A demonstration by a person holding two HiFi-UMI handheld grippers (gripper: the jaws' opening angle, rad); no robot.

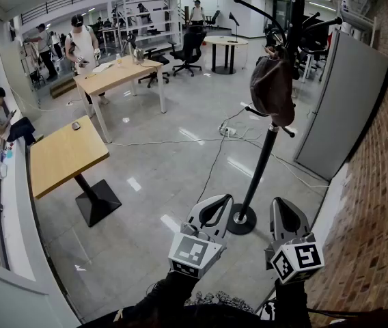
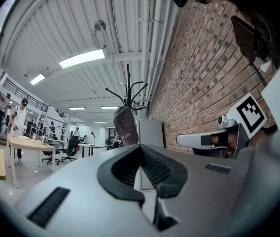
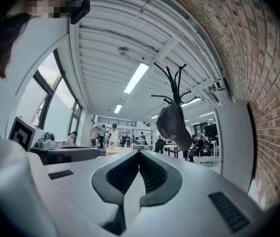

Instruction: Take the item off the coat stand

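Note:
A black coat stand (image 1: 261, 164) rises from a round base on the floor ahead of me. A dark brown cap (image 1: 272, 87) hangs from one of its upper hooks. Below it, my left gripper (image 1: 225, 199) and right gripper (image 1: 279, 202) are held low, side by side near the base, both shut and empty, well short of the cap. The left gripper view has the left gripper (image 2: 141, 147) pointing up at the cap (image 2: 125, 127) on the stand (image 2: 128, 90). In the right gripper view the right gripper (image 3: 140, 153) has the cap (image 3: 172, 125) up and to its right.
A grey cabinet (image 1: 344, 108) and a brick wall (image 1: 385, 183) close off the right side. Cables (image 1: 214, 156) run across the floor past the stand. Wooden tables (image 1: 64, 152) (image 1: 115, 74) stand to the left, with office chairs and people farther back.

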